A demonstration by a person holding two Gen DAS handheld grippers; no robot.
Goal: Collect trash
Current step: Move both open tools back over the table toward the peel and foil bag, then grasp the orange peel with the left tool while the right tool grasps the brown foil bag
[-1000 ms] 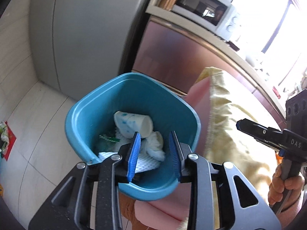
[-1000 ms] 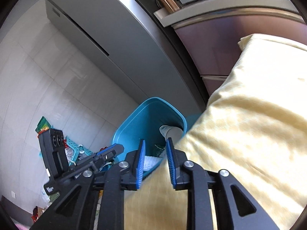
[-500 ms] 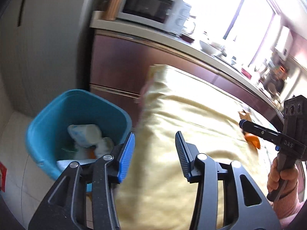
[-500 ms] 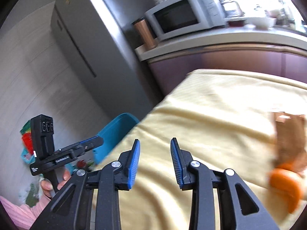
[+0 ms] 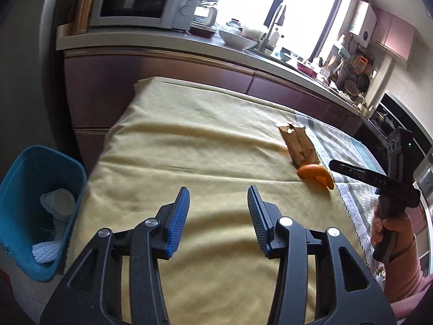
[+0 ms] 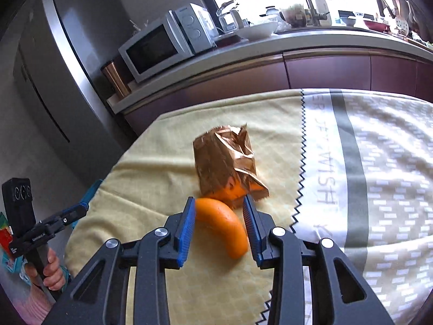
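A long table (image 5: 189, 140) fills the middle of this kitchen, covered at one end by a pale yellow cloth (image 6: 151, 168) and at the other by a grey and white patterned cloth (image 6: 379, 162) with a zigzag edge. Behind it runs a maroon counter (image 5: 216, 67) carrying a white microwave (image 5: 140, 0), a copper canister, bowls and a tap under a bright window; a steel fridge (image 6: 54, 67) stands at the counter's end.

On the yellow cloth lie a crumpled brown paper bag (image 6: 227, 159) and curved pieces of orange peel (image 6: 224, 224), touching each other near the zigzag seam. The right gripper (image 6: 219, 227) has just been opening, and the nearer peel sits between its blue pads, which do not seem to press on it, though motion blur makes that hard to judge. The left gripper (image 5: 217, 219) hangs over bare yellow cloth, its jaws parted and nothing between them.

A teal bin (image 5: 29, 216) stands on the floor off the table's end, with a paper cup and tissue inside.
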